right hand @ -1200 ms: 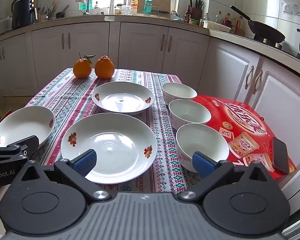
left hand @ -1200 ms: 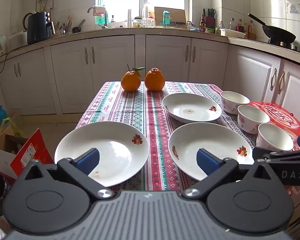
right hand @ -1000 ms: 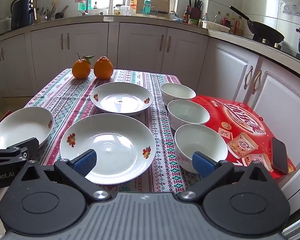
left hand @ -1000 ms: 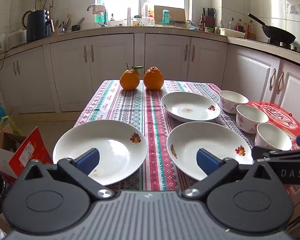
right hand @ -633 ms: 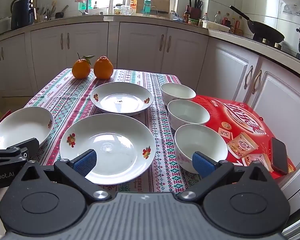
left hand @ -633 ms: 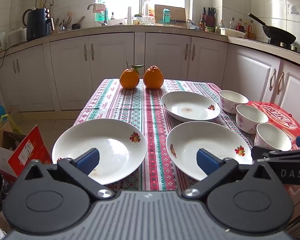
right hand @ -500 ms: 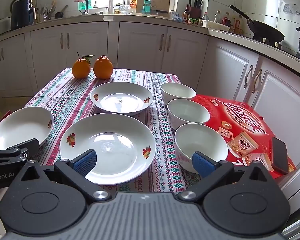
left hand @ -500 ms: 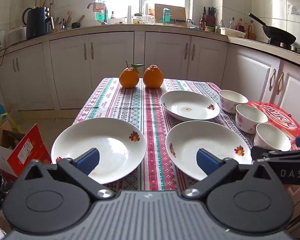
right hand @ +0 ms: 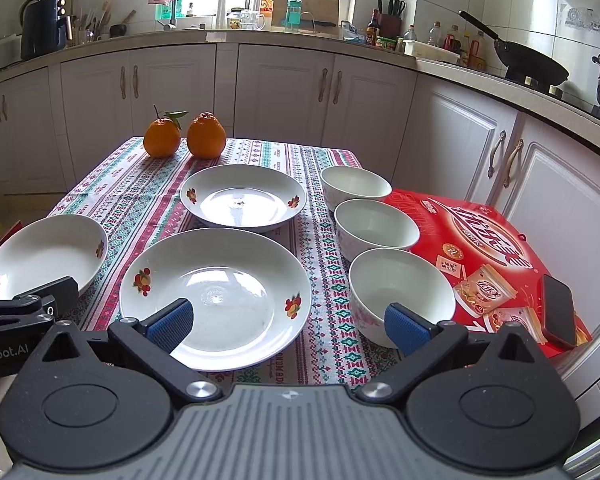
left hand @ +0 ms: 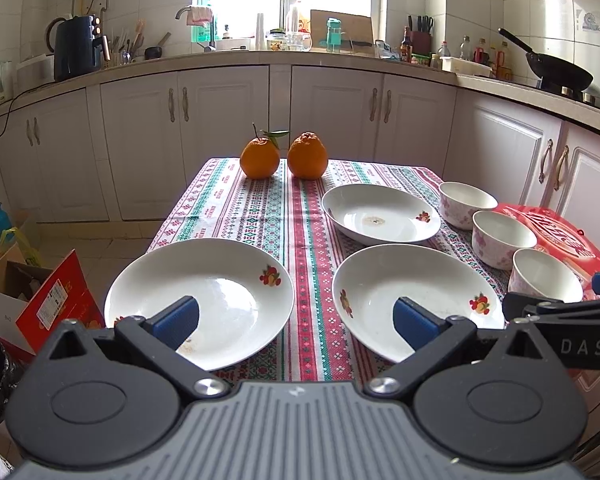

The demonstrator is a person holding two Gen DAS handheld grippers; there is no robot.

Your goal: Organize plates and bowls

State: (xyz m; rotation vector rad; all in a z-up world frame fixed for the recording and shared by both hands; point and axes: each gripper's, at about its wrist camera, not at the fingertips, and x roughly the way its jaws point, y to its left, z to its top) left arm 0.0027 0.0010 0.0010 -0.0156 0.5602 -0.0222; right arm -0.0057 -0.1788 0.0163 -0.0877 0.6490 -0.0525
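Three white plates with small fruit prints lie on the striped tablecloth: a near-left plate [left hand: 204,292] [right hand: 46,252], a near-middle plate [left hand: 412,296] [right hand: 228,284] and a far plate [left hand: 380,212] [right hand: 244,196]. Three white bowls stand in a row at the right: far bowl [right hand: 356,184], middle bowl [right hand: 376,228], near bowl [right hand: 400,284] [left hand: 546,276]. My left gripper [left hand: 296,320] hangs open just before the table's near edge, between the two near plates. The right gripper [right hand: 288,320] is open too, between the near-middle plate and the near bowl. Neither holds anything.
Two oranges [left hand: 284,156] sit at the table's far end. A red box [right hand: 484,248] with a dark phone [right hand: 558,308] on it lies right of the bowls. Cardboard boxes [left hand: 32,300] stand on the floor at the left. White cabinets [left hand: 228,128] ring the room.
Both views have drifted very slightly; the table's objects sit a touch higher and further left in the left wrist view. Both grippers stay open, and no plate or bowl has moved.
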